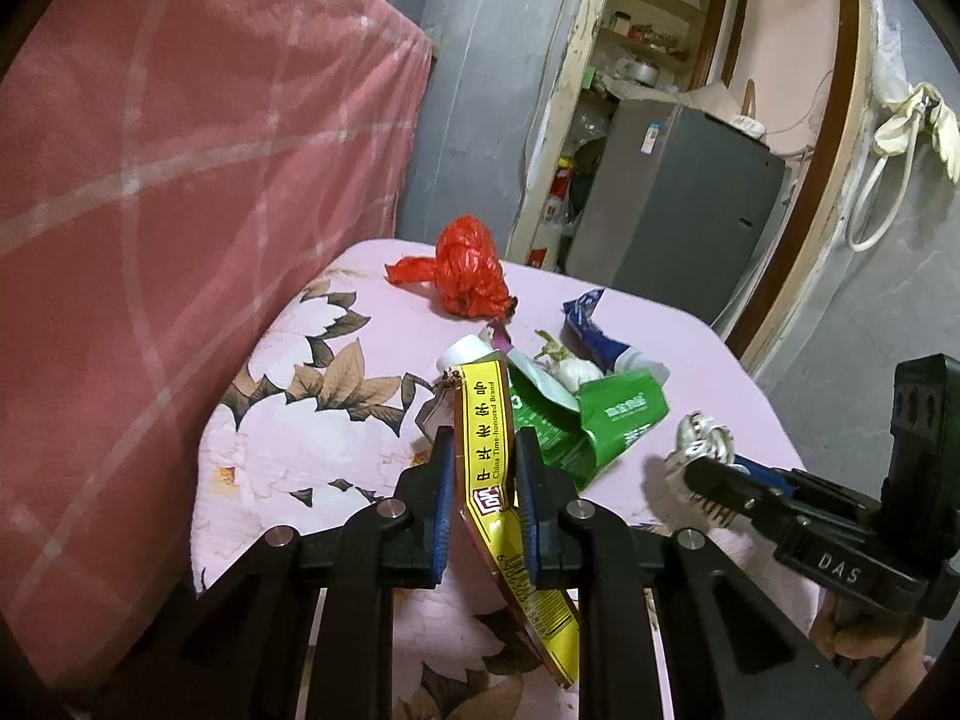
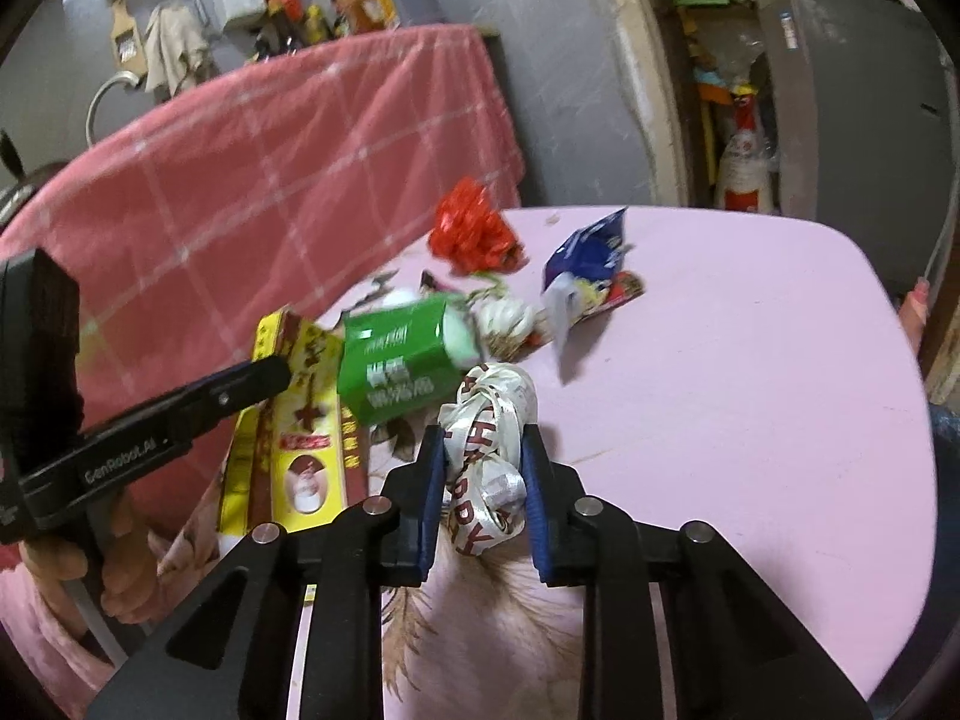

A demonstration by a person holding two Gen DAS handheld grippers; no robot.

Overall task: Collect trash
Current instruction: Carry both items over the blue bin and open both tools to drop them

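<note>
My left gripper [image 1: 483,444] is shut on a flattened yellow and brown box [image 1: 489,480], held above the pink floral table [image 1: 288,444]; the box also shows in the right wrist view [image 2: 288,438]. My right gripper [image 2: 483,444] is shut on a bundle of white printed ribbon [image 2: 492,420], also seen in the left wrist view [image 1: 705,447]. On the table lie a crumpled green carton [image 1: 594,420] [image 2: 399,363], a red plastic bag [image 1: 471,267] [image 2: 474,234], a blue wrapper [image 1: 591,330] [image 2: 591,258], a garlic bulb [image 1: 579,369] and a white cap [image 1: 465,351].
A pink checked cloth [image 1: 180,180] covers a tall surface left of the table. A grey fridge [image 1: 678,204] and a doorway with cluttered shelves [image 1: 648,18] stand behind. The far right of the table [image 2: 750,360] is bare pink cloth.
</note>
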